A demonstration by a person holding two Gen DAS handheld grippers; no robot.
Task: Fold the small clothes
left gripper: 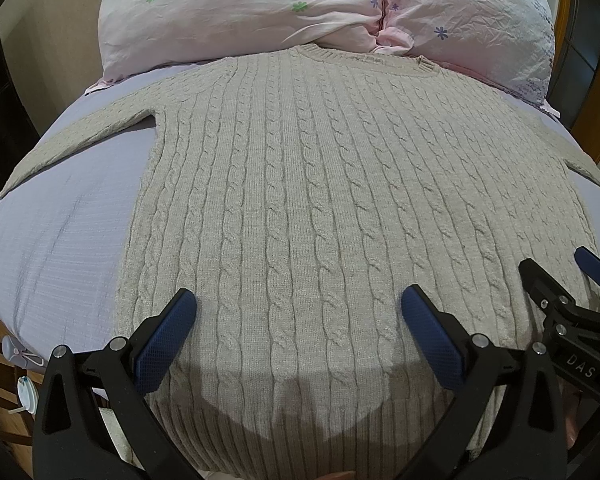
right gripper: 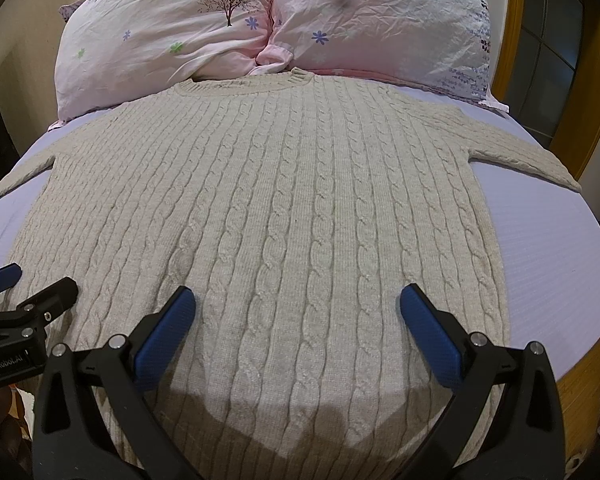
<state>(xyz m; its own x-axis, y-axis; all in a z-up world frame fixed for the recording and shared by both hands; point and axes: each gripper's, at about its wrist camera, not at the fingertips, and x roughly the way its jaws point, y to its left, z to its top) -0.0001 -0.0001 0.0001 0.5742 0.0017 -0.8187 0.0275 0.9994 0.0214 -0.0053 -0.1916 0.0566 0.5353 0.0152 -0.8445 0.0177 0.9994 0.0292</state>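
A beige cable-knit sweater [left gripper: 320, 184] lies flat on the lavender bed sheet [left gripper: 60, 248], neck toward the pillows, both sleeves spread out sideways. It also shows in the right wrist view [right gripper: 284, 200]. My left gripper [left gripper: 298, 312] is open and empty, hovering over the sweater's lower left part near the hem. My right gripper [right gripper: 296, 312] is open and empty over the lower right part. The right gripper also shows at the right edge of the left wrist view [left gripper: 556, 272], and the left gripper at the left edge of the right wrist view [right gripper: 32, 284].
Two pink floral pillows [left gripper: 260, 12] [right gripper: 380, 20] lie at the head of the bed, touching the sweater's collar. A wooden bed frame [right gripper: 580, 80] runs along the right. Small items sit on a wooden surface [left gripper: 24, 388] at the lower left.
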